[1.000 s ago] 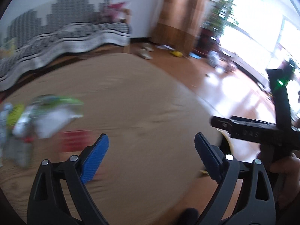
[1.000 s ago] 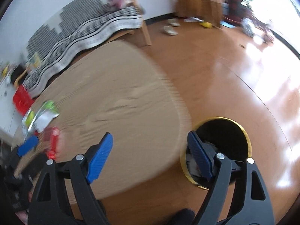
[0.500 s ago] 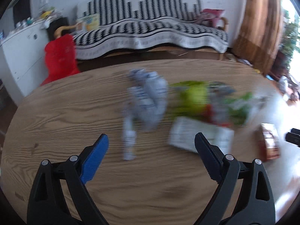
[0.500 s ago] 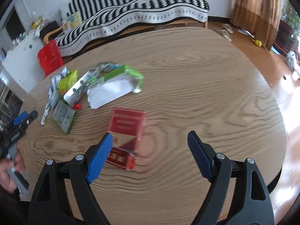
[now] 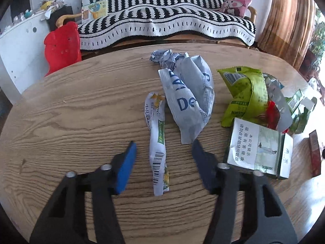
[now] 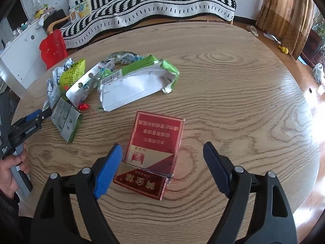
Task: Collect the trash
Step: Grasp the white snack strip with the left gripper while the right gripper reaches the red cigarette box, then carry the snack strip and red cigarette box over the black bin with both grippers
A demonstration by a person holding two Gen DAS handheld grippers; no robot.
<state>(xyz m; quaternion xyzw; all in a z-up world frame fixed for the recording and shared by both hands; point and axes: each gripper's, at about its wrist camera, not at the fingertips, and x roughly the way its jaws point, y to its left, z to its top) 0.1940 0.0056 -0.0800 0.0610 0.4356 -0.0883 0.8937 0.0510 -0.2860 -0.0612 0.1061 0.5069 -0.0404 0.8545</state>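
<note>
My left gripper (image 5: 162, 162) is open, its blue pads either side of a long thin sachet wrapper (image 5: 157, 142) lying on the round wooden table (image 5: 81, 111). A crumpled grey-white bag (image 5: 191, 99), a green wrapper (image 5: 241, 93) and a white-green cigarette pack (image 5: 258, 152) lie beyond and to the right. My right gripper (image 6: 162, 162) is open over a red cigarette pack (image 6: 154, 148) with its lid flipped open; the left pad is close to the pack's side. The left gripper also shows in the right wrist view (image 6: 30, 124).
A torn green-white carton (image 6: 138, 83), a foil blister strip (image 6: 81, 87) and a small red scrap (image 6: 84, 106) lie on the table. A striped sofa (image 5: 162, 22), a red stool (image 5: 61, 46) and a white cabinet (image 5: 18, 46) stand behind. Wooden floor lies to the right (image 6: 304, 30).
Both grippers have swung from the floor and bin side back over the table and dropped closer to the trash. The left gripper's jaws have narrowed around the sachet wrapper.
</note>
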